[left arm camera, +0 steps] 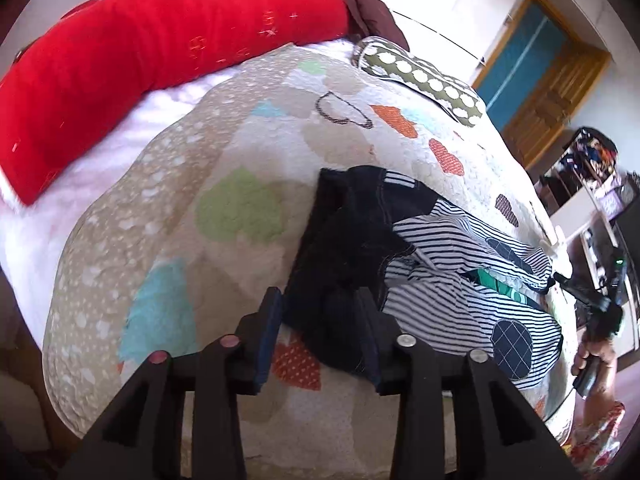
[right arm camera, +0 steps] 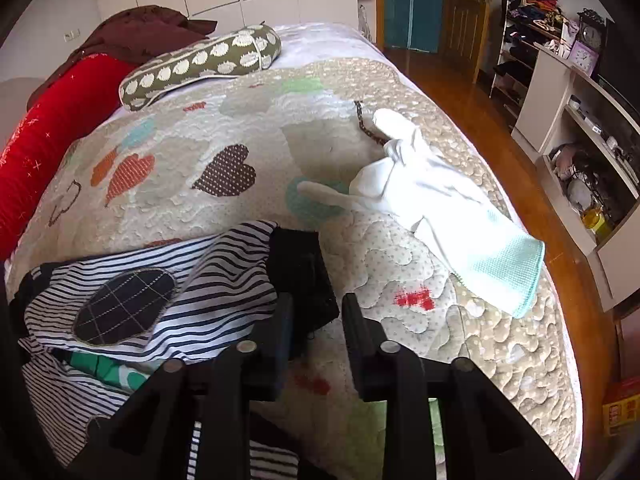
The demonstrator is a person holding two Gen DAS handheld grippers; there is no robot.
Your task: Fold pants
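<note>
Small pants (left arm camera: 404, 256) with a dark waist part and navy-white striped legs with round dark knee patches lie crumpled on the quilted bed. My left gripper (left arm camera: 320, 312) is open, its fingers on either side of the dark waist fabric. In the right wrist view the same pants (right arm camera: 160, 288) lie at lower left. My right gripper (right arm camera: 316, 312) is open, with a dark cuff (right arm camera: 304, 276) of the pants between its fingers. The right gripper also shows at the far right of the left wrist view (left arm camera: 592, 308), held by a hand.
A patchwork heart quilt (right arm camera: 240, 128) covers the bed. A white and mint garment (right arm camera: 440, 208) lies to the right. A dotted olive bolster (right arm camera: 200, 64), a red bolster (left arm camera: 140, 60) and a maroon cloth (right arm camera: 140, 28) lie at the head. Shelves (right arm camera: 580, 140) stand past the bed's right edge.
</note>
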